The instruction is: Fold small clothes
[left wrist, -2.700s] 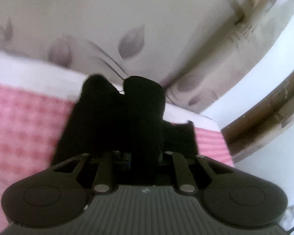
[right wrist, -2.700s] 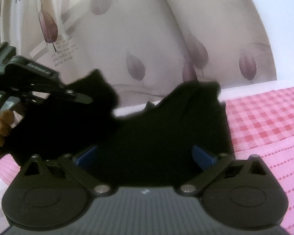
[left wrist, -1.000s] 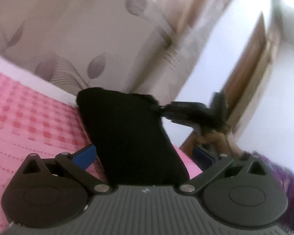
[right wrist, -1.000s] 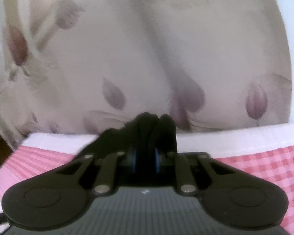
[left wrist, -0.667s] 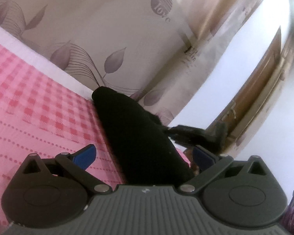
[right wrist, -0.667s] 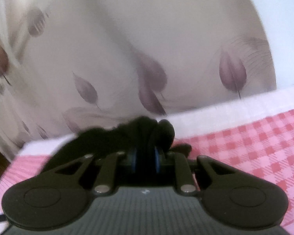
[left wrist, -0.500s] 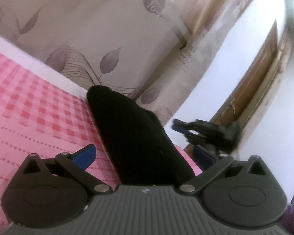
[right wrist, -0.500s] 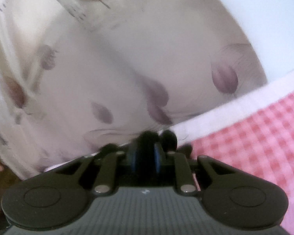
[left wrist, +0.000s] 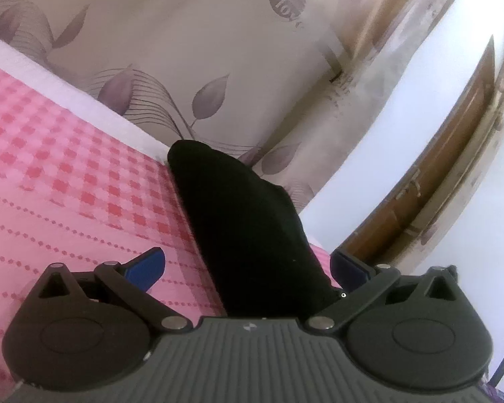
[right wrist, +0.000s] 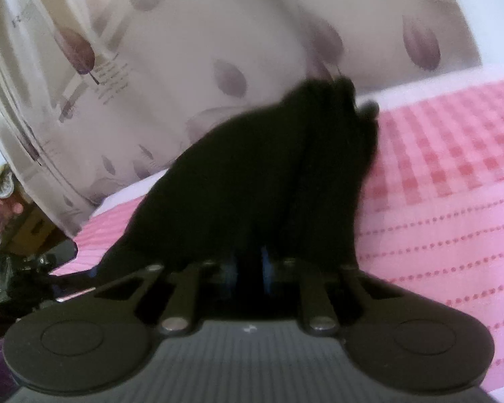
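In the left wrist view, the pink checked sheet (left wrist: 67,181) fills the left half of the frame, with dotted lines lower down and a white border running diagonally along its upper edge. Behind it the curtain (left wrist: 191,53), pale with purple leaf prints, covers the upper middle. The black cloth (left wrist: 248,231) lies on the sheet at centre, stretching from the sheet's far edge down to the left gripper (left wrist: 248,268). This gripper's blue-padded fingers (left wrist: 144,267) stand wide apart on either side of the cloth and do not press it; the cloth simply lies between them. To the right are a white wall and a brown wooden door frame (left wrist: 447,168).

In the right wrist view, which is blurred, dim clutter and a dark piece of equipment (right wrist: 33,268) sit at the lower left edge, off the bed; what they are is unclear. The curtain (right wrist: 184,50) takes up the upper frame. The cloth (right wrist: 268,184) rises in a bunched heap at centre, blocking the sheet's far edge behind it. The right gripper (right wrist: 248,272) has just closed further and its fingers are pinched nearly together on a fold of the cloth. The sheet (right wrist: 447,184) spreads to the right, checks above and dotted rows below.
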Available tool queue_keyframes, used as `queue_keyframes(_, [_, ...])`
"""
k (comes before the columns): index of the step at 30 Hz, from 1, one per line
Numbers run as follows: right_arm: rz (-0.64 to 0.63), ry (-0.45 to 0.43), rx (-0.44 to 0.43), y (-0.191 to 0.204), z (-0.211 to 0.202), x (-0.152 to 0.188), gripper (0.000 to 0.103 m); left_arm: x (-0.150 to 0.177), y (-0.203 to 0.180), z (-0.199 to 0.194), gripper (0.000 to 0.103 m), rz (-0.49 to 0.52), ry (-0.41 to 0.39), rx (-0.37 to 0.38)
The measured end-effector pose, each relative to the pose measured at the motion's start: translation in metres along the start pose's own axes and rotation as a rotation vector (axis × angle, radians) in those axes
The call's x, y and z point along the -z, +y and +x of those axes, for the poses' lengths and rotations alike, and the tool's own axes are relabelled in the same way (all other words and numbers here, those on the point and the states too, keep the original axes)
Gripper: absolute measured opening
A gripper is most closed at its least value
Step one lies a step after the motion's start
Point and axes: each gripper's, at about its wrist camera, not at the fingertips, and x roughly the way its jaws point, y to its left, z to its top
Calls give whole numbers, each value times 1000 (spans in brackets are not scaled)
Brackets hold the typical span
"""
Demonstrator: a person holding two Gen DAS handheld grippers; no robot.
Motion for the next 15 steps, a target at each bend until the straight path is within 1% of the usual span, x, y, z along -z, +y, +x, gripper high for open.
queue_keyframes(3, [-85,-67,59,18,-24,-3,7,0,2,0,103,-5,-4,-11])
queue_keyframes(6, [-125,-131,88,20,-57,-15,7,0,1,0,103,-4,-7,-15])
queue_keyframes(8, [-131,-118,110,15,-68,-16,7,0,1,0,103,0,-5,-12])
queue_keyframes(11, [-116,-43,156,1,-58,2,7,0,0,0,103,4,-5,-13])
queue_keyframes(12, [-87,-31,148,-7,-52,8,7,1,0,0,103,6,-8,-14])
queue_keyframes(13, [-59,-33,126,-12,-49,13,7,1,-1,-1,103,10,-13,-15])
queue_keyframes(15, [-28,-46,114,-16,-44,15,7,0,-8,-1,103,41,-14,-18])
